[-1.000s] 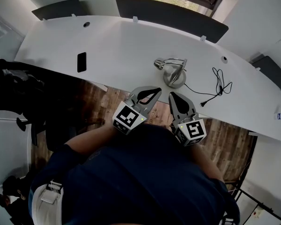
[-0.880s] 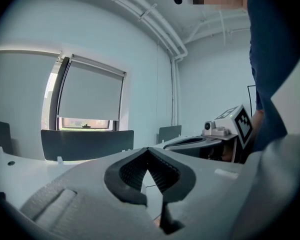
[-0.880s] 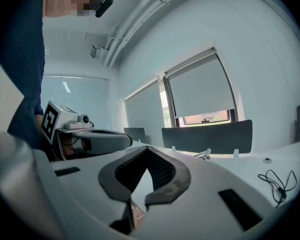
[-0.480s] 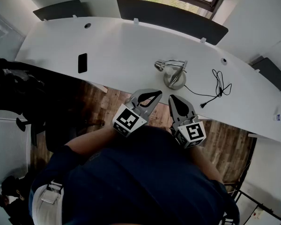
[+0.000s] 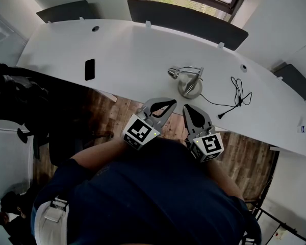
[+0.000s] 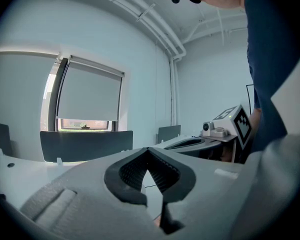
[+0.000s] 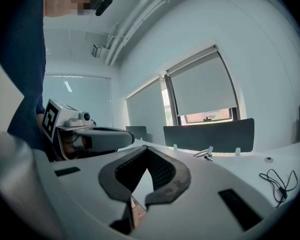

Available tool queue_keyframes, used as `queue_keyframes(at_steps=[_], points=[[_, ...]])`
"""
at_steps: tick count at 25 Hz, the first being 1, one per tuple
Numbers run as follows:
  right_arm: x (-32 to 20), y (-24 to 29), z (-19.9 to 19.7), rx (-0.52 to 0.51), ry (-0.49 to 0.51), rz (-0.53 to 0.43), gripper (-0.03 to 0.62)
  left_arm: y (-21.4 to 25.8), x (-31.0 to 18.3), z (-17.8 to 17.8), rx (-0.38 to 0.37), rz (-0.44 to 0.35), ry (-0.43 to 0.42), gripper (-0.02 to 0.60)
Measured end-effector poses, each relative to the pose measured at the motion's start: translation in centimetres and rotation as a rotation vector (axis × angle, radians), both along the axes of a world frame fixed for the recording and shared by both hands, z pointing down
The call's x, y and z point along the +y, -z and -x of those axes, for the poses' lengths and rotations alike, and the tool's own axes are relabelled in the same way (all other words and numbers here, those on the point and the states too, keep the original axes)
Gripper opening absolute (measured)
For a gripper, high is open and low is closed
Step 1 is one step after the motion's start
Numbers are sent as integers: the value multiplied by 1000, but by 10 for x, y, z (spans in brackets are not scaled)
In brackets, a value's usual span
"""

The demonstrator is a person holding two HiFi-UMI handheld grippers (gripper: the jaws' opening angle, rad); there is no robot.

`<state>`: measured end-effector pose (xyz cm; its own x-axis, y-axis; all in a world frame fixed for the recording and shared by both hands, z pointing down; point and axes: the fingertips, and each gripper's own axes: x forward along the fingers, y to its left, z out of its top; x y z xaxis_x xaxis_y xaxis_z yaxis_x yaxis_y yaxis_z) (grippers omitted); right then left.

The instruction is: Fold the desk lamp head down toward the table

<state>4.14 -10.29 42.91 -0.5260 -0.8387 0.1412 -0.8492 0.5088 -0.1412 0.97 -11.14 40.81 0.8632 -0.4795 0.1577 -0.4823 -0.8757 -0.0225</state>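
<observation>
The desk lamp is small and chrome, with a round base and a bent arm whose head points left. It stands near the front edge of the white desk. My left gripper and right gripper hover side by side just short of that edge, both shut and empty, and neither touches the lamp. In the right gripper view the lamp's arm shows beyond the shut jaw tips. The left gripper view shows shut jaws and the right gripper, but no lamp.
The lamp's black cord lies coiled on the desk to its right. A dark phone lies flat at the left. Grey chairs line the far side under the window. A black chair stands at the left over the wood floor.
</observation>
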Motion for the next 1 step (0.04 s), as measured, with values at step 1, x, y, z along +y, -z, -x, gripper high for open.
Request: queue_keyframes(at_steps=[1], points=[[0, 0, 0, 2, 2, 1, 9, 0, 0, -1, 3, 0, 0, 6]])
